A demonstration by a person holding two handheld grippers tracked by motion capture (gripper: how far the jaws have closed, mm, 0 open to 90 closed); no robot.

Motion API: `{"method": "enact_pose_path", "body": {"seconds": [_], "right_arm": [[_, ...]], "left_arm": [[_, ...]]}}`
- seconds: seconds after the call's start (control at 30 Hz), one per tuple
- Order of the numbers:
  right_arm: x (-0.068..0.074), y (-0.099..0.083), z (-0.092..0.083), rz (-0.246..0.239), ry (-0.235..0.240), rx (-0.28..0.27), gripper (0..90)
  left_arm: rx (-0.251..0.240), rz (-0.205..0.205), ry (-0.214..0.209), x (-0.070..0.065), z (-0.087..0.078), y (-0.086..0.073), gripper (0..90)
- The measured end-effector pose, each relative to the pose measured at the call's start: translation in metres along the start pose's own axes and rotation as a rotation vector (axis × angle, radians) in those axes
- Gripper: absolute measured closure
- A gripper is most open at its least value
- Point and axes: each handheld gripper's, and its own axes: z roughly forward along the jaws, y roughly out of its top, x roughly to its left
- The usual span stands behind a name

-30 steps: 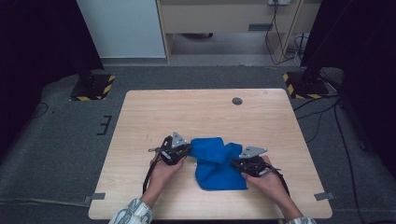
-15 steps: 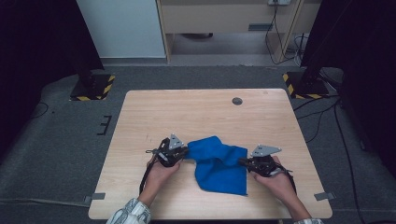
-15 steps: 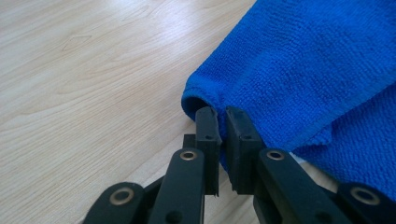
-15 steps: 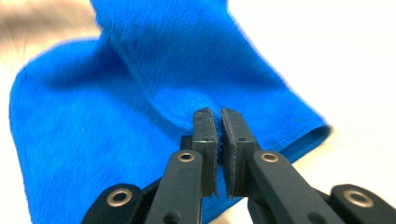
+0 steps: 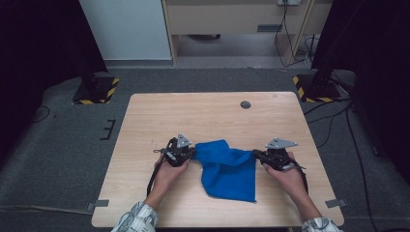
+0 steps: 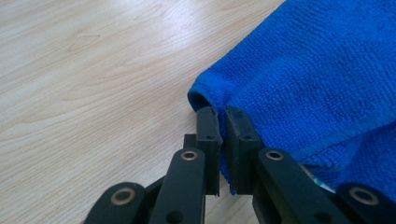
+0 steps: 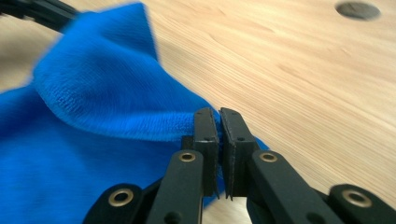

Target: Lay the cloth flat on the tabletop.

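A blue cloth (image 5: 227, 169) lies on the wooden table (image 5: 212, 116), stretched between both grippers. My left gripper (image 5: 192, 153) is shut on the cloth's left corner (image 6: 210, 93), the hem pinched between its black jaws. At the cloth's right side, my right gripper (image 5: 255, 153) is shut on the other corner (image 7: 187, 126). The cloth's lower part hangs down towards the table's near edge. In the right gripper view the cloth (image 7: 93, 121) rises in a fold, and the left gripper's jaws show dark at the top left. A hand holds each gripper.
A round dark hole (image 5: 245, 104) sits in the table at the far right, seen also as the hole (image 7: 358, 9) in the right gripper view. Cables trail from both grippers. Dark floor with yellow-black striped bases (image 5: 96, 92) surrounds the table.
My right gripper has moved to the right with its corner, and the cloth has spread from a bunched heap into a wider sheet. The left gripper has stayed near its place.
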Motion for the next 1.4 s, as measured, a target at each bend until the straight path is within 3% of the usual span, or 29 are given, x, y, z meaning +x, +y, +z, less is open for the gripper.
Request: {"method": "enact_pose_path", "body": {"seconds": [0.1, 0.23, 0.57, 0.83, 0.93, 1.1, 1.3, 1.4], "right_arm": [[-0.008, -0.006, 0.004, 0.015, -0.032, 0.035, 86.3], [-0.016, -0.010, 0.006, 0.040, -0.058, 0.041, 86.4], [-0.018, -0.013, 0.008, 0.054, -0.065, 0.052, 86.3], [-0.017, -0.013, 0.007, 0.047, -0.062, 0.051, 86.2], [-0.018, -0.014, 0.006, 0.051, -0.062, 0.044, 86.2], [-0.019, -0.014, 0.005, 0.054, -0.065, 0.041, 86.1], [-0.018, -0.014, 0.006, 0.058, -0.063, 0.042, 86.0], [-0.018, -0.015, 0.006, 0.055, -0.062, 0.040, 85.9]], "left_arm": [[0.004, -0.010, 0.001, 0.002, -0.002, -0.002, 84.0], [-0.013, -0.022, -0.002, 0.005, -0.005, -0.003, 81.9], [-0.085, -0.043, 0.001, 0.009, -0.022, -0.009, 59.4], [-0.134, 0.007, -0.005, 0.000, -0.034, -0.013, 44.6], [-0.131, 0.042, 0.004, -0.002, -0.035, -0.018, 39.3], [-0.144, 0.031, -0.007, 0.000, -0.034, -0.022, 34.2], [-0.081, 0.055, -0.021, -0.006, -0.021, -0.026, 30.0], [-0.073, 0.059, -0.013, -0.006, -0.016, -0.026, 31.0]]}}
